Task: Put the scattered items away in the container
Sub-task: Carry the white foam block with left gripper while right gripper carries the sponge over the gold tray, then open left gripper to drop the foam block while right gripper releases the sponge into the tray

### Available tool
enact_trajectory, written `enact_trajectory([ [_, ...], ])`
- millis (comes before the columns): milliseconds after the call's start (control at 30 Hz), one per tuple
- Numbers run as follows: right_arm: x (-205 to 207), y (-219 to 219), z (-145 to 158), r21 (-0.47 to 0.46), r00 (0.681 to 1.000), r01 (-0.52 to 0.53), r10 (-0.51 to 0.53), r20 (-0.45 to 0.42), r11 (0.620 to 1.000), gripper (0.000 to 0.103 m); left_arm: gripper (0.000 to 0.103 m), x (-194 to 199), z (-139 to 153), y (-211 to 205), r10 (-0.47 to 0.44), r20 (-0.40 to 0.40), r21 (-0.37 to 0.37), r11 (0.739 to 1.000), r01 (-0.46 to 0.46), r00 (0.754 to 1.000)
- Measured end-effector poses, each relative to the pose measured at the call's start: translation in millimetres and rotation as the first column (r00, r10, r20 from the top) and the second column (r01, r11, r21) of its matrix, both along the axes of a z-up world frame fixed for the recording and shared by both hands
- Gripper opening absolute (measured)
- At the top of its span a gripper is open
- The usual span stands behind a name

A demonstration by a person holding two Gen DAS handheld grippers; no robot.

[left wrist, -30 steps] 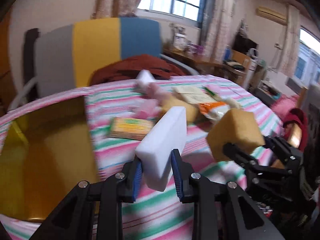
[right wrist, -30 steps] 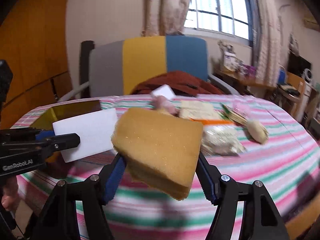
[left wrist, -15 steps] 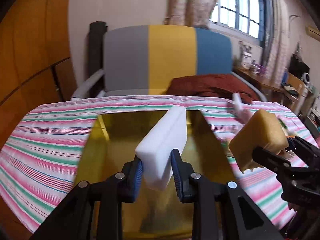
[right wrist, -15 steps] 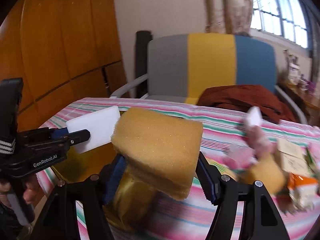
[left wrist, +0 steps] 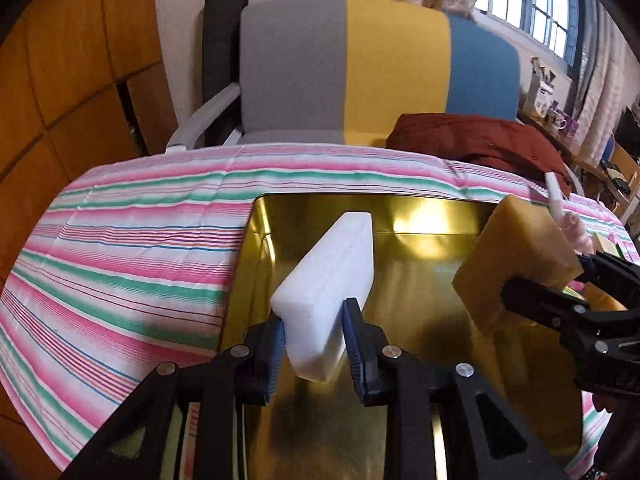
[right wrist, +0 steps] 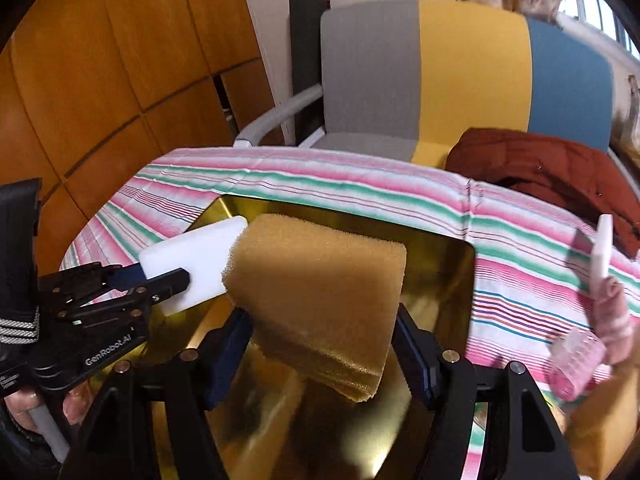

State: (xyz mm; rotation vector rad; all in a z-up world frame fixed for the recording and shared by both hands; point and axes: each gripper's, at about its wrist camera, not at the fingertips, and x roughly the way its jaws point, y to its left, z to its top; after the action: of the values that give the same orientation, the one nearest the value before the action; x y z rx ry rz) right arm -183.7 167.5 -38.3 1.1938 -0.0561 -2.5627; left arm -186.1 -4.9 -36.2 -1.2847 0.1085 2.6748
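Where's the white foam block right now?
The white foam block is clamped in the left gripper, held above the gold tray, just left of the yellow sponge in the right gripper.

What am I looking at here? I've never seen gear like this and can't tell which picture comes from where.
No robot: a person holds a two-finger gripper in each hand, each with a camera looking along its fingers. In the left camera's view, the left gripper is clamped on a white foam block. In the right camera's view, the right gripper is clamped on a tan sponge. Both hang over a shiny gold container on a striped tablecloth. Off to the side lie a pink roller and other small items. A striped chair stands behind.
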Motion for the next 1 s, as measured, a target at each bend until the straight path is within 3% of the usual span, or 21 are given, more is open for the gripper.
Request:
enact_trajectory([
  [367, -45, -28, -21, 0.047, 0.999, -0.001, -0.002, 0.053, 0.999, 0.069, 0.028, -44, -9, -4, 0.049, 0.035, -0.061, 0.997, -0.046, 0.998],
  [600, -55, -31, -27, 0.026, 0.998, 0.012, -0.013, 0.060, 1.000, 0.084, 0.029, -46, -17, -7, 0.071, 0.053, -0.064, 0.996, -0.068, 0.996],
  [800, -50, -27, -20, 0.012, 0.999, 0.043, -0.044, 0.021, 0.999, 0.095, 0.029, -34, -13, -4, 0.063, 0.015, -0.082, 0.995, -0.062, 0.998],
  [1000, -41, -22, -6, -0.006, 0.998, 0.067, -0.067, -0.011, 0.998, 0.097, 0.029, -26, -8, -8, 0.079, 0.000, -0.063, 0.995, -0.079, 0.997],
])
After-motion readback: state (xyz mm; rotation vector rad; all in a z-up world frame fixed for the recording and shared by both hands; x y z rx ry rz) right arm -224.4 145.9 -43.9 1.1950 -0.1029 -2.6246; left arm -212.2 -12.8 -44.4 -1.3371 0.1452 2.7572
